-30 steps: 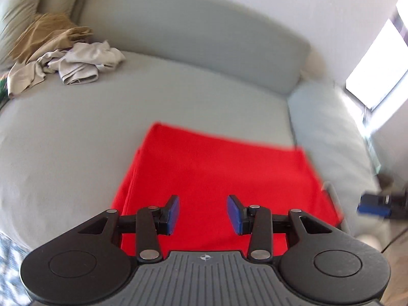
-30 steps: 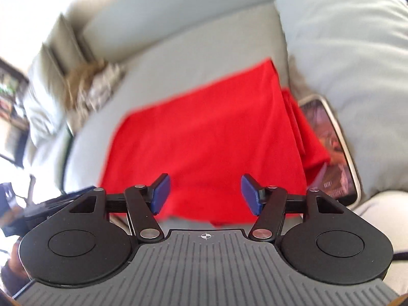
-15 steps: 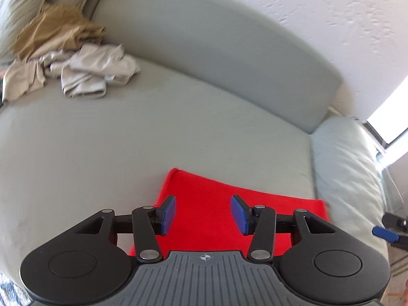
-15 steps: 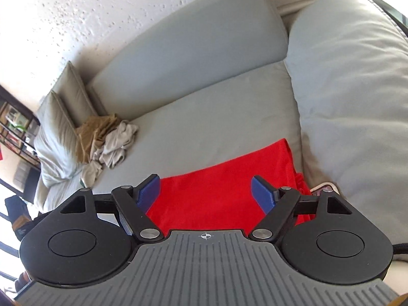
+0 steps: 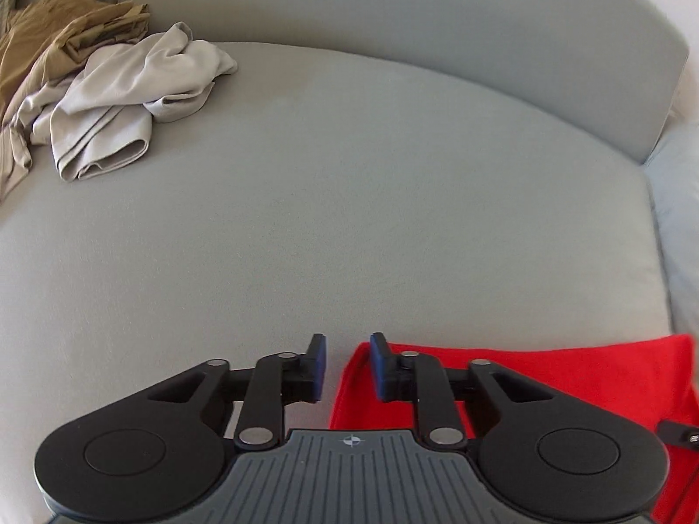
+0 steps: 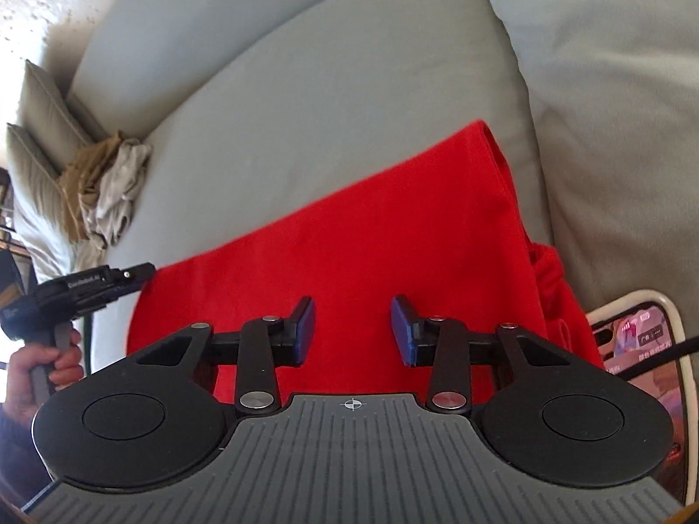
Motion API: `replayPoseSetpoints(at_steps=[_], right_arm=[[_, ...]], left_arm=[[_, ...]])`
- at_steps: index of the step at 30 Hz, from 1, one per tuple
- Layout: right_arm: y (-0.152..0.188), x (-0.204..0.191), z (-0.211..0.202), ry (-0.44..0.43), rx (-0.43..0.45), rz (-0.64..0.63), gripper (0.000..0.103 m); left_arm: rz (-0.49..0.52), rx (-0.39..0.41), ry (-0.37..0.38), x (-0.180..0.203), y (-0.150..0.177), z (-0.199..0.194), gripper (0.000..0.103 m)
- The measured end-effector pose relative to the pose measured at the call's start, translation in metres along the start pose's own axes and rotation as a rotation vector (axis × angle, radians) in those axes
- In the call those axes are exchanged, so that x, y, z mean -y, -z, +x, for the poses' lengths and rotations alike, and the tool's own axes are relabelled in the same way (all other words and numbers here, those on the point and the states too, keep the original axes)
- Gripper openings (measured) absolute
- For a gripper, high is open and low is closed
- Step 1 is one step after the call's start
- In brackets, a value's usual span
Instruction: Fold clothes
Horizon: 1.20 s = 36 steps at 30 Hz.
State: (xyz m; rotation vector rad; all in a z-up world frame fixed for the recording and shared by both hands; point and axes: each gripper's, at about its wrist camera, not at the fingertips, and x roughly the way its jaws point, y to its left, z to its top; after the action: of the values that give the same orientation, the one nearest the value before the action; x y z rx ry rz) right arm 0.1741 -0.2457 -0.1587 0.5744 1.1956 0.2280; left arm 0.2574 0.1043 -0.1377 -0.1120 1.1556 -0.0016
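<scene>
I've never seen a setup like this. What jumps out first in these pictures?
The bright red garment lies flat on the pale grey sofa, at its right end. Both open grippers, left and right, hover at its near edge. At the sofa's far left sits a crumpled pile of beige and tan clothes, and a lit phone lies right of the garment.

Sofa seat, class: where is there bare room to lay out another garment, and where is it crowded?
Free: the wide grey cushion between the crumpled clothes pile, the backrest and the red cloth. Crowded: the far corner with the pile, and the armrest side, where the red cloth meets a phone.
</scene>
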Motion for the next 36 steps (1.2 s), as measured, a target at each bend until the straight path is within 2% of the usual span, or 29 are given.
replayPoseSetpoints(at_steps=[3,4,11,14,15,16,17,19,22,24,27,28,29,32,35,36], right_arm=[[0.003,0.002,0.003,-0.005,0.006,-0.004,0.040],[0.003,0.001,0.004,-0.005,0.004,-0.006,0.040],[0.002,-0.003,0.008,-0.001,-0.003,-0.015,0.040],[0.002,-0.003,0.009,-0.001,-0.006,-0.013,0.040],[0.002,-0.003,0.009,-0.002,-0.006,-0.011,0.040],[0.001,-0.003,0.010,-0.004,-0.006,-0.009,0.040],[0.001,-0.002,0.009,-0.007,-0.007,-0.006,0.040],[0.000,0.001,0.009,-0.014,-0.007,0.003,0.040],[0.000,0.003,0.009,-0.025,-0.007,0.013,0.040],[0.000,0.004,0.008,-0.030,-0.003,0.016,0.040],[0.001,0.005,0.003,-0.031,0.015,0.019,0.040],[0.001,0.005,0.001,-0.032,0.021,0.020,0.040],[0.001,0.005,-0.001,-0.032,0.027,0.021,0.040],[0.002,0.005,-0.006,-0.034,0.044,0.024,0.040],[0.002,0.005,-0.011,-0.035,0.062,0.027,0.043],[0.003,0.006,-0.019,-0.041,0.093,0.029,0.043]], left_arm=[[0.008,-0.022,-0.005,-0.001,0.001,0.006,0.002],[0.026,-0.025,-0.002,0.001,0.003,0.005,0.001],[0.160,-0.048,-0.054,0.019,0.013,0.006,0.008],[0.089,-0.077,-0.009,0.008,0.007,0.011,0.012],[0.033,-0.084,0.037,0.000,0.005,0.012,0.011],[-0.024,-0.087,0.100,-0.009,0.004,0.013,0.000],[-0.082,-0.088,0.168,-0.017,0.006,0.014,0.000],[-0.158,-0.036,0.241,-0.032,0.011,0.007,0.000],[-0.269,0.119,0.263,-0.055,0.027,-0.017,0.000],[-0.337,0.225,0.224,-0.068,0.039,-0.034,0.000],[-0.345,0.303,0.143,-0.070,0.050,-0.039,0.000],[-0.340,0.321,0.084,-0.069,0.050,-0.039,0.000],[-0.355,0.331,0.042,-0.072,0.049,-0.039,0.000],[-0.417,0.311,0.048,-0.082,0.046,-0.043,0.002],[-0.300,0.291,0.024,-0.069,0.042,-0.056,0.008],[-0.250,0.277,0.038,-0.059,0.044,-0.061,0.015]])
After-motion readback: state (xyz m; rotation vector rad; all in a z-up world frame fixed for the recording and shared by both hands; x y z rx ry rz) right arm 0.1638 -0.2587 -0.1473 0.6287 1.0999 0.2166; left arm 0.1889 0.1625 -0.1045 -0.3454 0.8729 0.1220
